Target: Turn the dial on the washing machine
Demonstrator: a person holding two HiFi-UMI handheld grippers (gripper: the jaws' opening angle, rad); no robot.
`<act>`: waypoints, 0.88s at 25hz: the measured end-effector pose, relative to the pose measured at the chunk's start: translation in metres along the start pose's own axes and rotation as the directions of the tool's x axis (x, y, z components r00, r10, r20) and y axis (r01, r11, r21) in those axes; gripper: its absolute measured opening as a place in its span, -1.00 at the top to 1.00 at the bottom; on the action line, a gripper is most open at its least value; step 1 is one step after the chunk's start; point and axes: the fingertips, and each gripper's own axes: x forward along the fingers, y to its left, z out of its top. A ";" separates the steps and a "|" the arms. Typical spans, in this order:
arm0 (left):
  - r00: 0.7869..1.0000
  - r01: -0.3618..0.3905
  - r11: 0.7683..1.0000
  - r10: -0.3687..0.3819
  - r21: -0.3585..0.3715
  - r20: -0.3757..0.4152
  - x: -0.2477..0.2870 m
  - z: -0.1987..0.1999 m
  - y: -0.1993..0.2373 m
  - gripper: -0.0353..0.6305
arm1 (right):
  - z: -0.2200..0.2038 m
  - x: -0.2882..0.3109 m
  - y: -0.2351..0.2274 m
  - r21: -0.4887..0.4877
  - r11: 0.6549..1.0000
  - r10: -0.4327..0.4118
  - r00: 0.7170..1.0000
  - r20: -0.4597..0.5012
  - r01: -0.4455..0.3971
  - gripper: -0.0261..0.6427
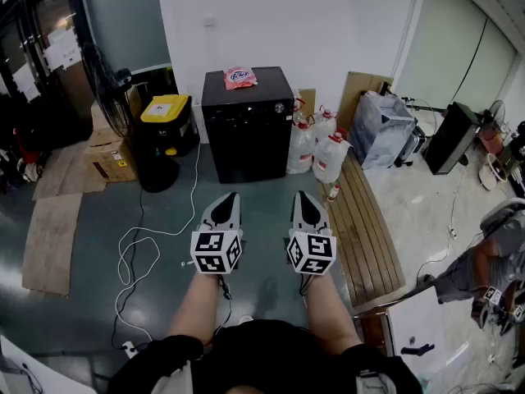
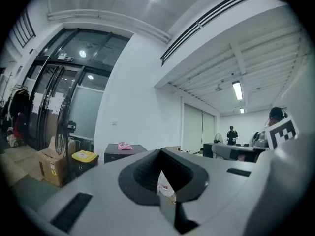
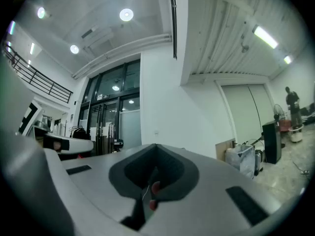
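Two grippers, head view: the left gripper point(image 1: 227, 202) and right gripper point(image 1: 305, 200) sit side by side at lower centre. Both are level and point up-frame, with their fingers closed on nothing.
Washer, head view: a black box point(image 1: 246, 130) at upper centre against the white wall, with a pink bag point(image 1: 239, 77) on top. It is well apart from both grippers, with bare floor between.
Dial, head view: probably the small pale knob point(image 1: 280, 107) near the upper right of the washer's front, though it is too small to be sure.
Neighbours, head view: bottles point(image 1: 316, 146) stand just right of the washer, and a yellow-lidded bin point(image 1: 164, 109) stands to its left.
Left gripper view: the jaws meet tip to tip at lower centre with nothing between them. The washer point(image 2: 123, 154), with the pink bag on it, shows small at left of centre, far off.
Right gripper view: the jaws are pressed together and empty at lower centre. White wall and glass doors lie beyond, and I cannot pick out the washer or the dial.
Step in hand: by my judgement the approach, since no gripper is near the dial and turning has not begun.
Next move calls for: closing the distance to the washer front, then opening one gripper's jaws wide enough to straddle the dial. The right gripper is likely the one, being on the knob's side. It should then line up square, close on the dial and roll the wrist.
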 end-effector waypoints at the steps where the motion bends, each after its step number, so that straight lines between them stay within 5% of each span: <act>1: 1.000 0.002 1.000 -0.002 0.005 0.001 0.003 0.003 0.001 0.86 | 0.002 0.002 0.000 0.003 1.000 0.003 1.000 0.006 -0.003 0.92; 22: 0.999 0.029 0.999 -0.030 0.032 0.026 0.001 0.004 0.057 0.86 | -0.001 0.027 0.048 -0.003 1.000 -0.007 0.999 0.054 0.007 0.92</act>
